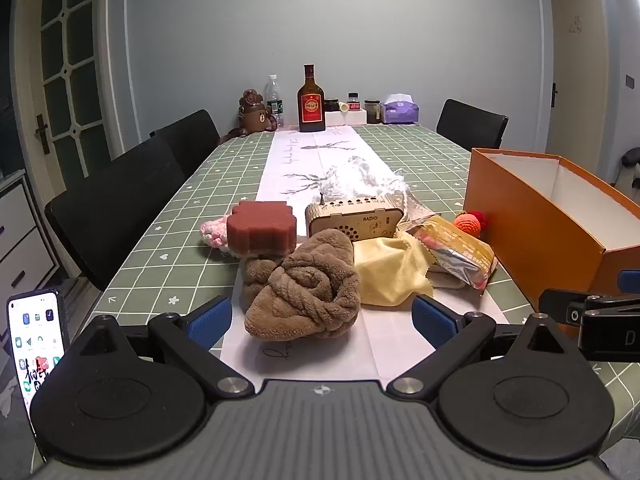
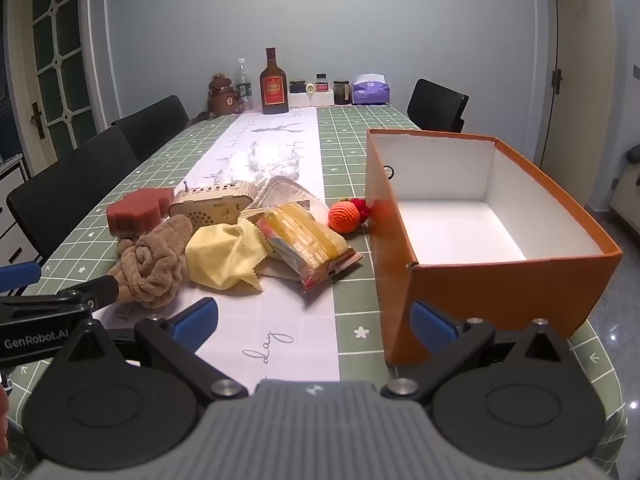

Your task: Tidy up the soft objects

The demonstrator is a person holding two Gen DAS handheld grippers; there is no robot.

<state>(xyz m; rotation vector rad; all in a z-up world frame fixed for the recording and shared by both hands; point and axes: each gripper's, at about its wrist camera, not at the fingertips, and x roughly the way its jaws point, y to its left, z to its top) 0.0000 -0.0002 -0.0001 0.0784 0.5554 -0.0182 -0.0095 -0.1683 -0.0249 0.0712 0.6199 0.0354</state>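
Taking the wooden radio box (image 1: 354,218) as my landmark and reading left to right: my left gripper (image 1: 322,316) has its blue pads spread wide with nothing between them, aimed down at the rolled brown fleece towel (image 1: 306,284) that lies in front of the radio, closest to me. Left of the radio sits the dark red foam sponge block (image 1: 262,226), half covering a pink knitted piece (image 1: 212,234) whose shape I cannot make out. If I close on the towel loosely, I judge its roll could unwind and drag the sponge or nudge the hard radio along. Right of the radio lie the crumpled pale yellow cloth (image 2: 224,258) and a shiny yellow snack packet (image 2: 306,246) resting on it; lifting the cloth could tip that packet off. Further right is the small orange crocheted ball (image 2: 344,216), just beside the open orange cardboard box (image 2: 500,284), with something red behind it that I cannot identify. My right gripper (image 2: 314,326) also stands wide and holds nothing. The box's near corner hides behind my right pad, so I could clip it.
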